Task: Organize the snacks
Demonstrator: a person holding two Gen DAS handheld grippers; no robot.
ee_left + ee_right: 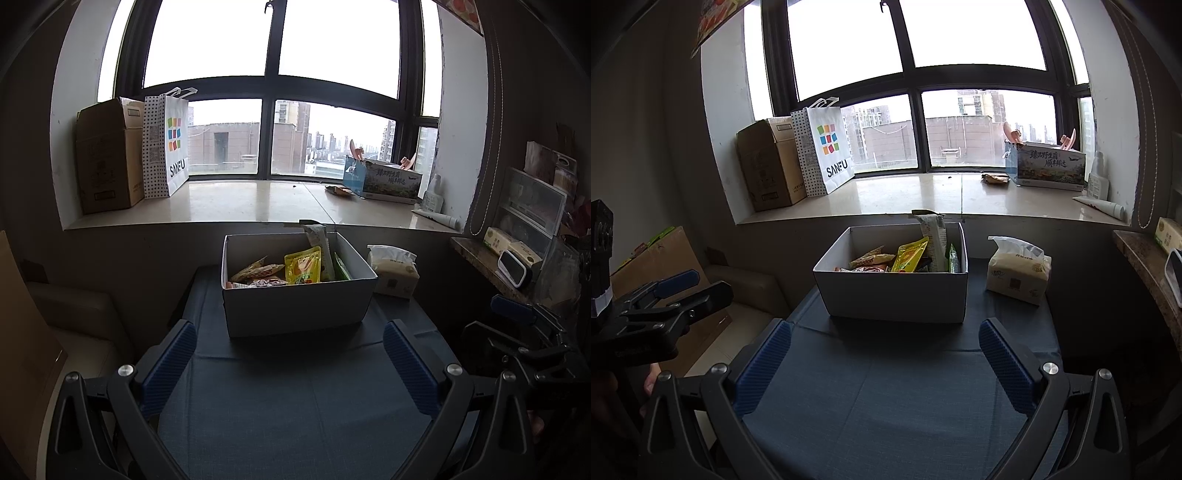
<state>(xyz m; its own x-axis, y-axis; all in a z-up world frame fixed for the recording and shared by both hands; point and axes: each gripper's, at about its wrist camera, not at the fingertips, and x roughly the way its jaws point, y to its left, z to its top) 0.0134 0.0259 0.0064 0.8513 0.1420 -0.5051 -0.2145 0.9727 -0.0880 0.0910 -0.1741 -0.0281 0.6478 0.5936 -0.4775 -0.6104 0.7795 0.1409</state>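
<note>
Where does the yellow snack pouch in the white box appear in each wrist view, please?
Left wrist: the yellow snack pouch stands right of centre inside the white box, mid-frame.
Right wrist: the pouch leans right of centre in the box, mid-frame.
Shared landmark: the tissue pack right of the box.

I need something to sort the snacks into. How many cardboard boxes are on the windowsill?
2. A brown box stands at the sill's left end, beside the white bag. A printed box sits near the right end. Others may be hidden out of view.
</note>
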